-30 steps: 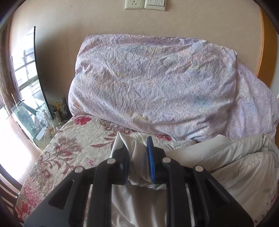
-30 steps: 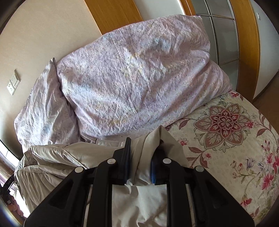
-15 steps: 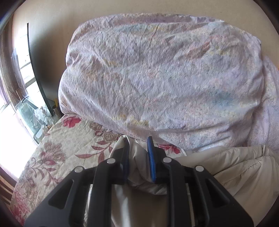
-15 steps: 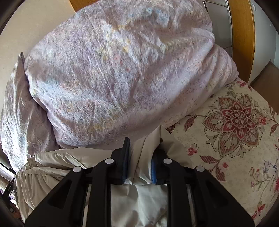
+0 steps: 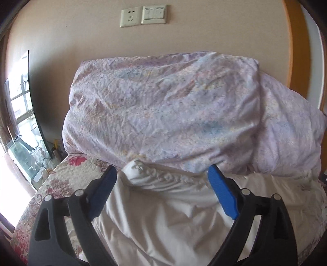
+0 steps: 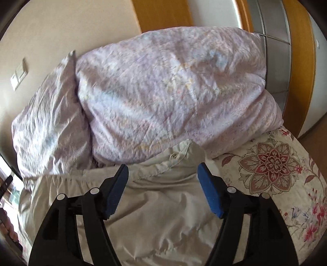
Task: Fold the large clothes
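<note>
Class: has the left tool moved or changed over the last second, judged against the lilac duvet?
Yes. The left tool has opened, releasing the cream garment, and pulled back and tilted up: the lilac duvet looks smaller, and the wall socket shows again.

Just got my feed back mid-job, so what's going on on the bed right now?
A person is folding a large off-white garment on the floral bedspread, working a pair of tongs in each hand. Both the left tongs and the right tongs are open, hanging over the garment's far edge with nothing gripped. That edge lies bunched against the lilac duvet piled at the wall. A second ago both tongs were pinching that edge, so it has just been released.
</note>
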Motion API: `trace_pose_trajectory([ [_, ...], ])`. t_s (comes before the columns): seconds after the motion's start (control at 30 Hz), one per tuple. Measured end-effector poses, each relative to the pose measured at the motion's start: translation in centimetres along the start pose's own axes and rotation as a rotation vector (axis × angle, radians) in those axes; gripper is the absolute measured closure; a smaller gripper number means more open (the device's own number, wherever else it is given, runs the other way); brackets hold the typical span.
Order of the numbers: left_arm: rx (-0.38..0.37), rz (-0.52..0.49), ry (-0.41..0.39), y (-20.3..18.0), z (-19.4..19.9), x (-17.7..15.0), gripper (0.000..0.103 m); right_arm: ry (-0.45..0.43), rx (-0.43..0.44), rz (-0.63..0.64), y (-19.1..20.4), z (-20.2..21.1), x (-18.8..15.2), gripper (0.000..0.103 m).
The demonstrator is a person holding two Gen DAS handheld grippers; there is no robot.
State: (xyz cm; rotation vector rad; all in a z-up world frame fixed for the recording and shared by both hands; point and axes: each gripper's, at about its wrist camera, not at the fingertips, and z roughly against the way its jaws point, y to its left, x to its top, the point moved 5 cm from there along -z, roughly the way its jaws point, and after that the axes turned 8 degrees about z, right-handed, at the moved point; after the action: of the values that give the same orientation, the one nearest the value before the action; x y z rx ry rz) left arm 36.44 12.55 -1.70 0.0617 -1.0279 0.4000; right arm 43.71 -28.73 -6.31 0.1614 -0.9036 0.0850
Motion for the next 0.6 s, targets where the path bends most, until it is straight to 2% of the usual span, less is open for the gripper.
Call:
trace_pose_trajectory([
  [0.1, -0.018, -0.048, 0.056, -1.8, 0.0, -2.5, 0.011, 0.049, -0.033, 0.101, 2.1, -1.3, -1.8, 0.031],
  [0.17, 0.020, -0.076, 0.085, -2.4, -0.9, -3.6, 0.011, 0.087, -0.064, 0.136, 3.0, -2.6, -2.8, 0.031],
  [0.33, 0.102, -0.097, 0.131, -2.1, -3.9, -5.4, 0.011, 0.104, -0.111, 0.151, 3.4, -4.4, -3.8, 0.031],
  [0.6, 0.165, -0.079, 0.181, -1.7, -7.6, -6.0, 0.007, 0.147, -0.154, 0.153, 3.6, -7.4, -4.6, 0.026],
])
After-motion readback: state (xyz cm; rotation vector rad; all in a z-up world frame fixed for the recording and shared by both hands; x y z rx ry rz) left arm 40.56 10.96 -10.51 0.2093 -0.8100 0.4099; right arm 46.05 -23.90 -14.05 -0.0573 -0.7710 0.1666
